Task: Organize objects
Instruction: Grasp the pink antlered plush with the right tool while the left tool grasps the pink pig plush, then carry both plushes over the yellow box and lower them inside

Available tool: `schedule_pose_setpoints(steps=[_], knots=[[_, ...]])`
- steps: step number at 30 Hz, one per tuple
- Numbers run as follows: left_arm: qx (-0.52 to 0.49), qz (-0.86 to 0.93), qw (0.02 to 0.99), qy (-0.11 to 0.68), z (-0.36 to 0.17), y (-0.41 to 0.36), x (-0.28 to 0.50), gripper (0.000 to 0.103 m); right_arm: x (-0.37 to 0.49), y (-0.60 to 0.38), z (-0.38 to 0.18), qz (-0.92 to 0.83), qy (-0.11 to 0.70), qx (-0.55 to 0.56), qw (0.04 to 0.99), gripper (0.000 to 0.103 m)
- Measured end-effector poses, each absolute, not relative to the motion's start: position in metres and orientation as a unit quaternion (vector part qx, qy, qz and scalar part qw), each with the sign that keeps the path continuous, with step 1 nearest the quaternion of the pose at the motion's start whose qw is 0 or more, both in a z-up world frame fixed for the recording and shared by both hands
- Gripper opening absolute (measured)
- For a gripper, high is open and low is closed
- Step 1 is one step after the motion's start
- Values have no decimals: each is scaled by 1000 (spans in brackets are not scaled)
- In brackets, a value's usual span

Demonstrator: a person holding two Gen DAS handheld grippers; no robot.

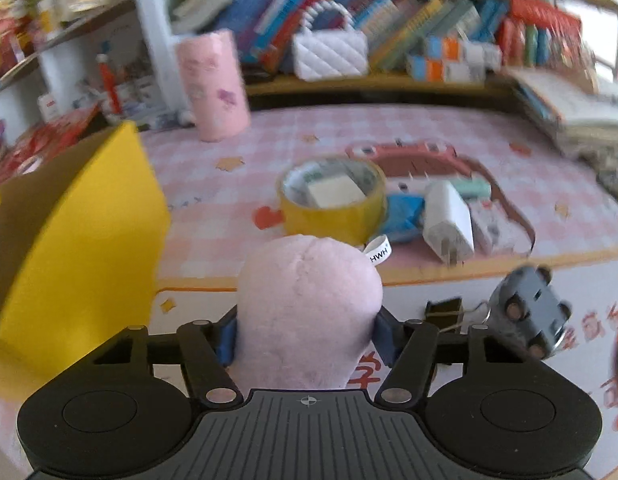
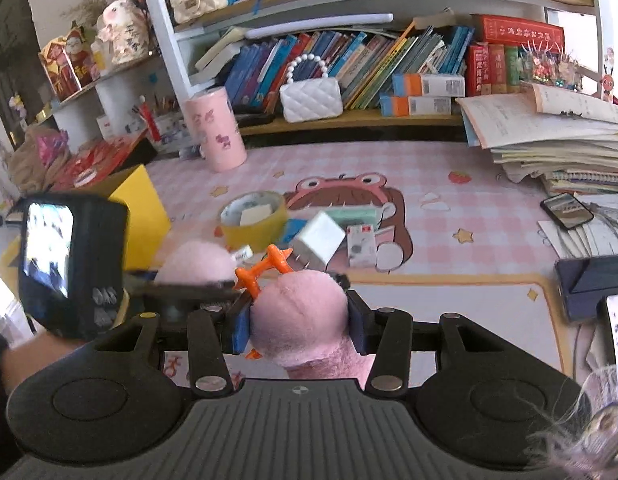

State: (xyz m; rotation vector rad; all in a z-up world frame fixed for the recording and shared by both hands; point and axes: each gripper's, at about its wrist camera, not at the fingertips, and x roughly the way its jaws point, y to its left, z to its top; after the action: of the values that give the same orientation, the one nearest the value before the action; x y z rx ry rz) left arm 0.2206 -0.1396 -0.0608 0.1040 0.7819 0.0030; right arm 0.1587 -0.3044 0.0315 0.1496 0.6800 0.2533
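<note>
Being clamped in both sets of jaws is a pink plush toy (image 1: 309,304), one end in the left gripper (image 1: 307,334), another in the right gripper (image 2: 299,320), just before the yellow tape roll (image 2: 255,220); its shape is seemingly elongated.

Behind the yellow tape roll (image 1: 333,204), the shelf books (image 1: 349,12) smear into blur; the pink plush (image 1: 309,308) hides the table just before the roll.

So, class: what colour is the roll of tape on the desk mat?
Yellow; the tape roll shows best in the right wrist view.
</note>
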Motion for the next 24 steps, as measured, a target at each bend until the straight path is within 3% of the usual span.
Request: schedule_pose_setpoints(steps=[8, 24], knots=[[-26, -15, 938, 345, -13, -90, 147, 63, 148, -275, 28, 111, 346, 71, 929, 44], [-80, 59, 931, 351, -10, 66, 51, 63, 102, -107, 30, 173, 367, -4, 914, 44]])
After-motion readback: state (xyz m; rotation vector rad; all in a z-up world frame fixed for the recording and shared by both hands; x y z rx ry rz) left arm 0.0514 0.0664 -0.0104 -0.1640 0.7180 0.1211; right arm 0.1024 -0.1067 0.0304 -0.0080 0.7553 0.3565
